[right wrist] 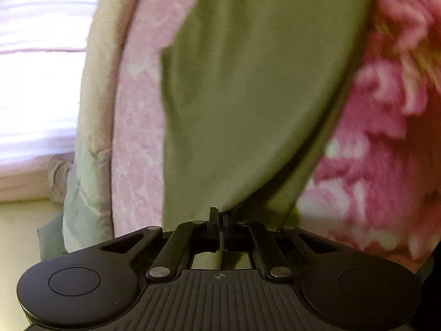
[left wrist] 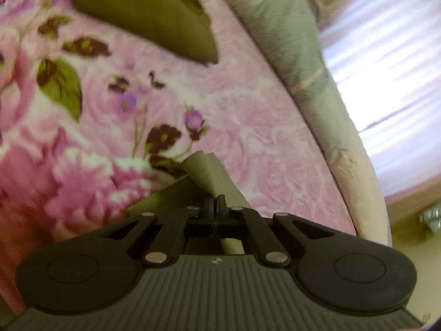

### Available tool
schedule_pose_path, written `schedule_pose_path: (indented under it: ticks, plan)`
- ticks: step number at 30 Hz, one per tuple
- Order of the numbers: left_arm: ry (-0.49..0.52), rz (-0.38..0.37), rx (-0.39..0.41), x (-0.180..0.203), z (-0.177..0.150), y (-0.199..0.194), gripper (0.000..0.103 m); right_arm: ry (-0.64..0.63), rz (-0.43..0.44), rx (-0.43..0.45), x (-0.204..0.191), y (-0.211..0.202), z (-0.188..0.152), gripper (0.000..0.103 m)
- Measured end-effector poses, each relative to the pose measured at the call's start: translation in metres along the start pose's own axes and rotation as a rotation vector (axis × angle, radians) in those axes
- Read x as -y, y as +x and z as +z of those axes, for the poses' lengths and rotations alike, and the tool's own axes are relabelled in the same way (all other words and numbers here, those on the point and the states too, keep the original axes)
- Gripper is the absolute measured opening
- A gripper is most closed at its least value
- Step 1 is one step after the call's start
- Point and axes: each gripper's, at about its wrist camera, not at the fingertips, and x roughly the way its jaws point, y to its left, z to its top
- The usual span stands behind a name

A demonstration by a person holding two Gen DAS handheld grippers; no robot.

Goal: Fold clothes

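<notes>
The left gripper (left wrist: 216, 202) pinches a corner of the olive garment (left wrist: 209, 173); the right gripper (right wrist: 220, 215) pinches another edge, the cloth (blurred) stretching ahead of it above the pink floral blanket (right wrist: 135, 138) on the bed.

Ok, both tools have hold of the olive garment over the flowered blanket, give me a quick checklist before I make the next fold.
1. Left tool shut on the olive garment: ok, a corner pokes out past its tips.
2. Right tool shut on the same cloth: ok, fabric fans out from it.
3. Cloth between the two grips taut: cannot tell, neither view shows the full span.
4. Landing spot on the flowered blanket: ok, bare ahead of the left tool.
5. Far part of the garment lying flat: not ok, it looks bunched.
6. Distance from the bed edge: ok in both views.
</notes>
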Motion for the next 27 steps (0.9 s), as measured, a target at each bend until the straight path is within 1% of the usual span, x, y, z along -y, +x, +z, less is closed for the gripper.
schedule_pose_path:
  ticks: [5,11,13,18,19,21,22,24,25,26,27]
  plan:
    - [0.071,0.028,-0.03,-0.006,-0.004,-0.008,0.0,-0.071,-0.007,0.003,-0.007,-0.011,-0.001,0.0]
    - [0.12,0.072,-0.048,-0.014,-0.009,0.001,0.0,-0.092,-0.059,-0.005,0.004,-0.01,-0.007,0.0]
    - [0.14,0.075,-0.038,-0.011,-0.009,-0.001,0.0,-0.103,-0.073,-0.001,0.006,-0.011,-0.007,0.0]
    - [0.197,0.089,-0.018,-0.003,-0.011,-0.007,0.0,-0.115,-0.067,0.015,0.004,-0.014,-0.007,0.0]
    - [0.2,0.111,-0.032,-0.004,-0.013,-0.004,0.0,-0.118,-0.074,0.012,0.004,-0.012,-0.007,0.0]
    - [0.233,0.186,-0.077,-0.006,-0.021,0.01,0.0,-0.128,-0.099,0.002,0.007,-0.007,-0.006,0.0]
    - [0.279,0.229,-0.093,-0.005,-0.026,0.018,0.004,-0.135,-0.117,-0.006,0.009,-0.005,-0.006,0.001]
    - [0.341,0.281,-0.078,0.005,-0.031,0.024,0.005,-0.135,-0.111,-0.017,0.01,-0.004,-0.006,0.001]
    - [0.362,0.299,-0.072,0.01,-0.031,0.024,0.006,-0.136,-0.105,-0.02,0.008,-0.005,-0.006,0.014]
    - [0.381,0.316,-0.069,0.015,-0.031,0.024,0.006,-0.137,-0.101,-0.007,0.008,-0.011,-0.004,0.037]
    - [0.399,0.333,-0.066,0.02,-0.031,0.023,0.008,-0.138,-0.098,0.014,0.008,-0.018,-0.002,0.047]
